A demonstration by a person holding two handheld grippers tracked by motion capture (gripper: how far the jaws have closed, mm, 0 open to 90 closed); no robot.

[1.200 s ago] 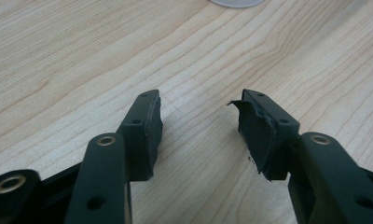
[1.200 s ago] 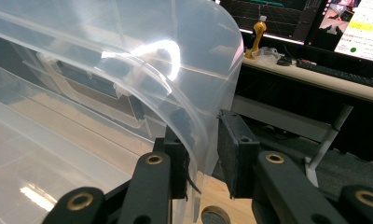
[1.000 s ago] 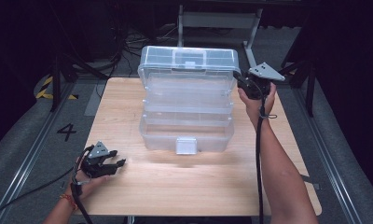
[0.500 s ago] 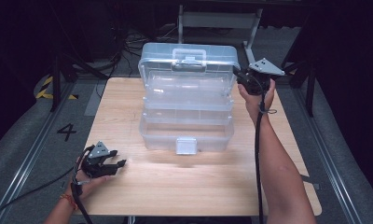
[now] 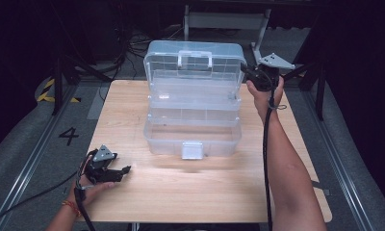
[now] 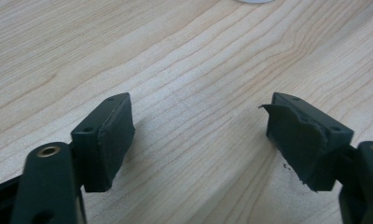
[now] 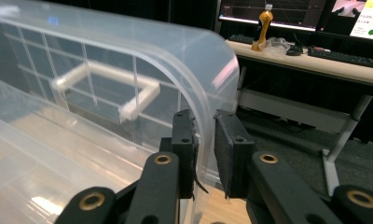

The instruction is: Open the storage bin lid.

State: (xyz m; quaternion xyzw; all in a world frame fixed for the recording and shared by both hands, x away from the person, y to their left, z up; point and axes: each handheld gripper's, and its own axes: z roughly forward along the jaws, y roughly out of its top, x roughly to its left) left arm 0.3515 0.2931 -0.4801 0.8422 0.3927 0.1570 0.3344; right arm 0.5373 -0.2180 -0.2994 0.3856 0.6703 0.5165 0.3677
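Note:
A clear plastic tiered box [image 5: 193, 130] stands in the middle of the wooden table [image 5: 147, 192]. Its lid [image 5: 195, 62], with a white handle [image 5: 194, 57], is tipped up and back. My right gripper [image 5: 250, 74] is shut on the lid's right edge [image 7: 204, 154], which sits pinched between the two pads in the right gripper view. My left gripper [image 5: 121, 172] rests low at the table's front left, open, with bare wood between its jaws [image 6: 198, 135]. A white latch [image 5: 192, 150] hangs on the box's front wall.
Behind the table stand a metal frame [image 5: 224, 19] and cables on the dark floor. In the right gripper view a desk with monitors and an orange bottle [image 7: 264, 23] stands far back. A floor mark "4" [image 5: 68, 135] lies left of the table.
The right gripper has swung the lid up and back, from lying nearly flat to standing steeply open. The left gripper has stayed where it was.

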